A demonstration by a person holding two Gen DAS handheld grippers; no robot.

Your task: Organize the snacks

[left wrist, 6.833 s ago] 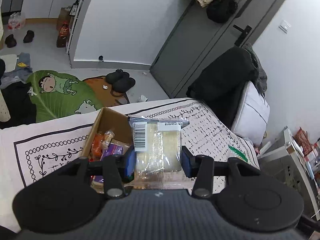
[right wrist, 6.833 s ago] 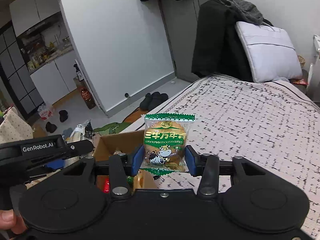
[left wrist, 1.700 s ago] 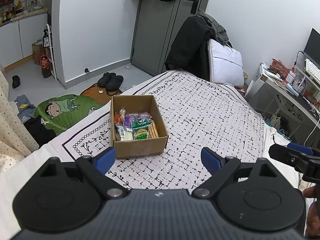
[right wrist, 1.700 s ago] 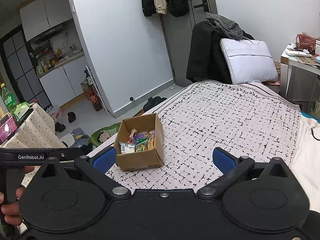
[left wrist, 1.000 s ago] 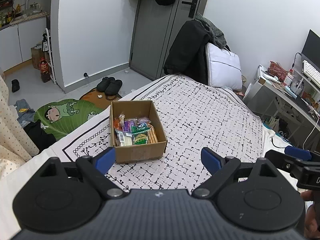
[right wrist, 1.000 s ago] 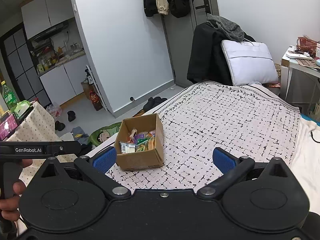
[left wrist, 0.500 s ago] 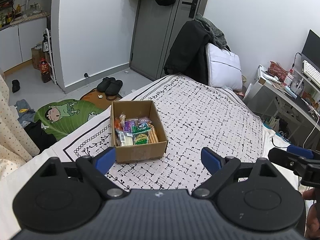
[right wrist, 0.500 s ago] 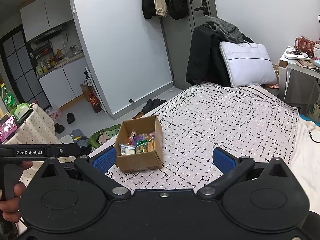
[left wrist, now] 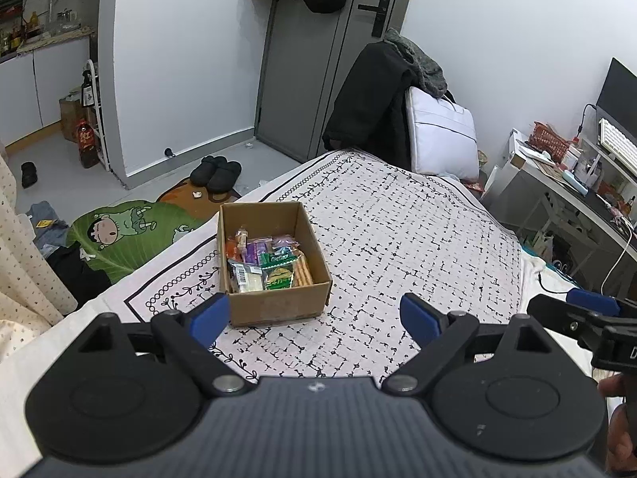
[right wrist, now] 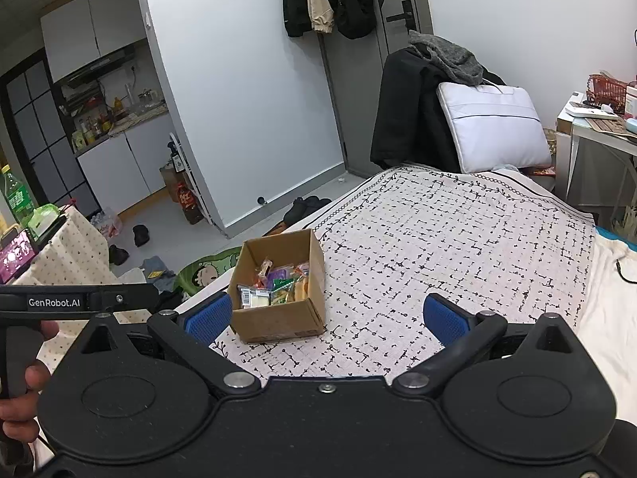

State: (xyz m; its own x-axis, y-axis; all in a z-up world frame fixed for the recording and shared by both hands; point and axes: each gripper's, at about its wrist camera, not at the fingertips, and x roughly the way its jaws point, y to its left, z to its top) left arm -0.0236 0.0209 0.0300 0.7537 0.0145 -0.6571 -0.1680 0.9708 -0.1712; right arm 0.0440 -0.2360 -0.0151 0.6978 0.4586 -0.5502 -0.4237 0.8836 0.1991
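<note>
A brown cardboard box (left wrist: 278, 306) (right wrist: 278, 324) sits on the patterned bedspread near the bed's left edge. Several snack packets (left wrist: 264, 265) (right wrist: 274, 285) lie inside it, among them a clear packet with a barcode and a green one. My left gripper (left wrist: 314, 318) is open and empty, held well back from the box and above the bed. Wide open too, my right gripper (right wrist: 326, 316) carries nothing. Part of the right gripper's arm (left wrist: 577, 310) shows at the left wrist view's right edge. The left gripper's body (right wrist: 75, 300) crosses the right wrist view's left side.
The white-and-black bedspread (left wrist: 398, 239) stretches right of the box. A chair draped with a dark coat (left wrist: 374, 99) and a white cushion (left wrist: 442, 135) stands at the bed's far end. A desk (left wrist: 569, 175) lies right. Slippers (left wrist: 217, 167) and a green mat (left wrist: 127, 231) are on the floor.
Earlier each gripper held a snack packet over the box; now both are open and empty, pulled back, and those packets lie in the box. Over the last second little moved.
</note>
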